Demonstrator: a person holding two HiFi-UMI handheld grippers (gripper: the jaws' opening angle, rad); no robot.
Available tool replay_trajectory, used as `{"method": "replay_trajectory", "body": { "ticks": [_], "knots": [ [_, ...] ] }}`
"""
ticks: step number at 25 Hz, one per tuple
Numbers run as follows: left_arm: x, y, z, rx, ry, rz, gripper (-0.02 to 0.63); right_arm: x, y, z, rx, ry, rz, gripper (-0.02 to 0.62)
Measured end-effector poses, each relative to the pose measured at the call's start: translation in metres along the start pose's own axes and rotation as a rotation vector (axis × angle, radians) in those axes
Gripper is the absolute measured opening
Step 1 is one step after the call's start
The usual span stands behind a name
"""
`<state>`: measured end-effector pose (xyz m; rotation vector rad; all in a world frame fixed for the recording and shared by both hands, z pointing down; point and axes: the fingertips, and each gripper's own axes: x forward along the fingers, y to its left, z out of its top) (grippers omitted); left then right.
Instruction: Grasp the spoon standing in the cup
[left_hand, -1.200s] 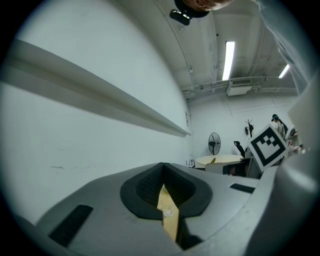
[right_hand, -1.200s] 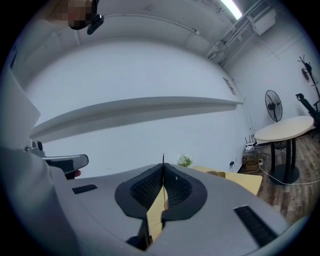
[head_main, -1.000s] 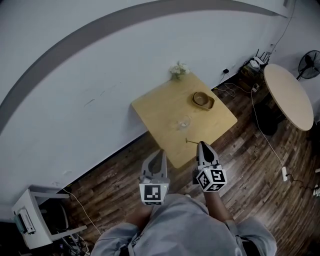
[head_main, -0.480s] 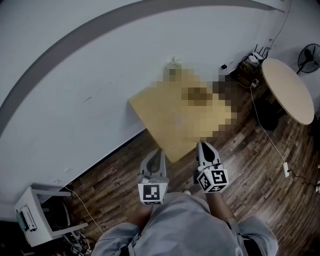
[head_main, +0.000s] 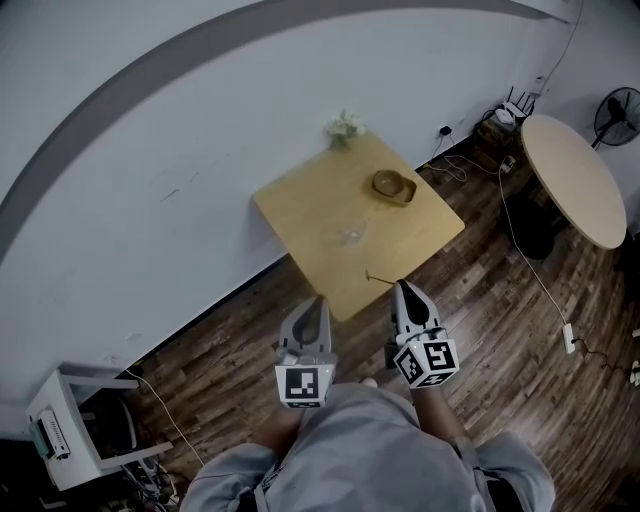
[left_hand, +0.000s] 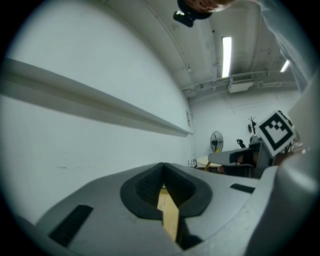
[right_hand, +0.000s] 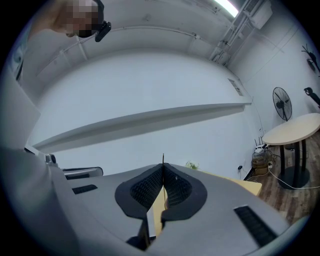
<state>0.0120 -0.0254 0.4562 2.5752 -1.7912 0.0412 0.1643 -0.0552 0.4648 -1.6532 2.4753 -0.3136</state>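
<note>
Spoon's clamped in our right gripper – out of the cup

Our right gripper is closed tight on the thin spoon over the near edge of the worktop, its tip poking just past the pads. The clear cup sits apart from it near the middle, with a wooden bowl and flowers farther back. Our left gripper hangs by the near corner – jaws together, nothing between them.

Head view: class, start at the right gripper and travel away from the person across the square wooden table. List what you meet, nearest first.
right gripper → spoon in its jaws → glass cup → wooden bowl → flowers at the far edge.
</note>
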Motion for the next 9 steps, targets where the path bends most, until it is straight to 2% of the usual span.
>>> {"method": "replay_trajectory", "body": {
  "ticks": [9],
  "knots": [
    [0.0028,-0.0006,-0.0015,-0.001,-0.001,0.009,0.002,0.0002,-0.0038,-0.0010,0.001,0.004,0.003,0.002]
  ]
}}
